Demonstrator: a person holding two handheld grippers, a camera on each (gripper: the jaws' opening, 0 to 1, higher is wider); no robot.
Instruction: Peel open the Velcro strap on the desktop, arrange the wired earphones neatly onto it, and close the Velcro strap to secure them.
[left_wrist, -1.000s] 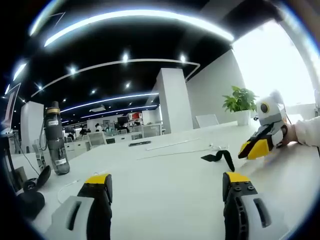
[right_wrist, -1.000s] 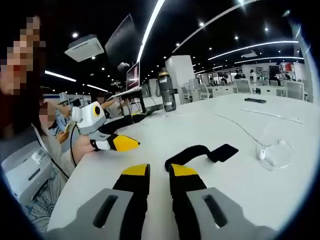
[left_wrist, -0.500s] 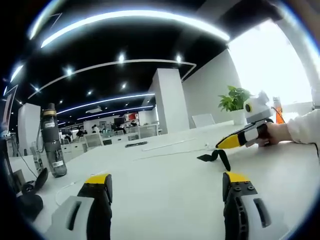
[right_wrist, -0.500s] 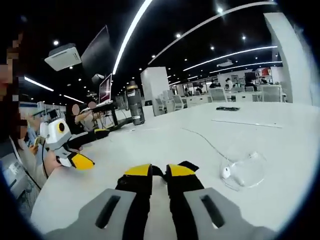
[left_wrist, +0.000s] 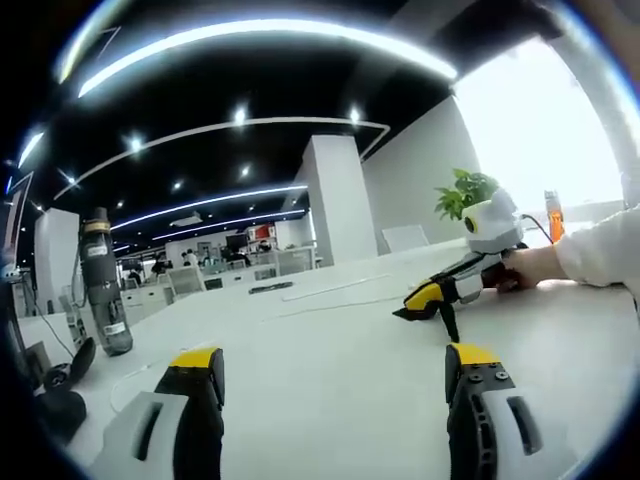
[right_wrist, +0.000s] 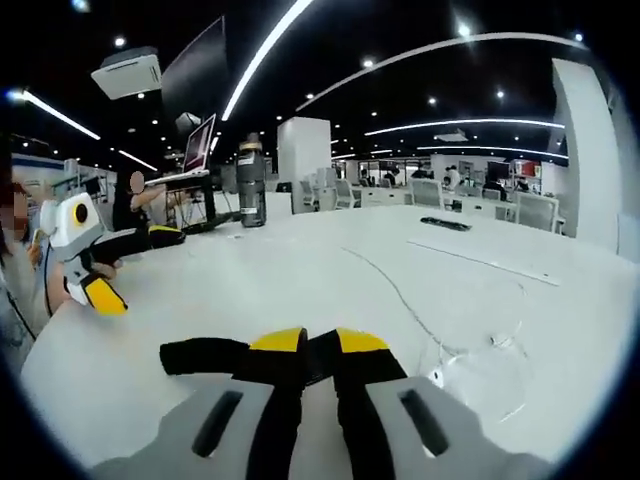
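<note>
Two claws, unequally placed: the left claw (left_wrist: 335, 372) hangs spread and empty, well short of the black Velcro strap (right_wrist: 200, 355), whose long axis runs leftward across the white surface (right_wrist: 300, 280) from the right claw (right_wrist: 305, 343), pinching its end; earphones (right_wrist: 470, 355) lie just right.

My right gripper (right_wrist: 318, 344): yellow tips, grey body
Velcro strap (right_wrist: 205, 355): black
Earphones (right_wrist: 470, 352): white
Desk (right_wrist: 300, 280): white
Bottle (left_wrist: 103, 280): I see dark grey
</note>
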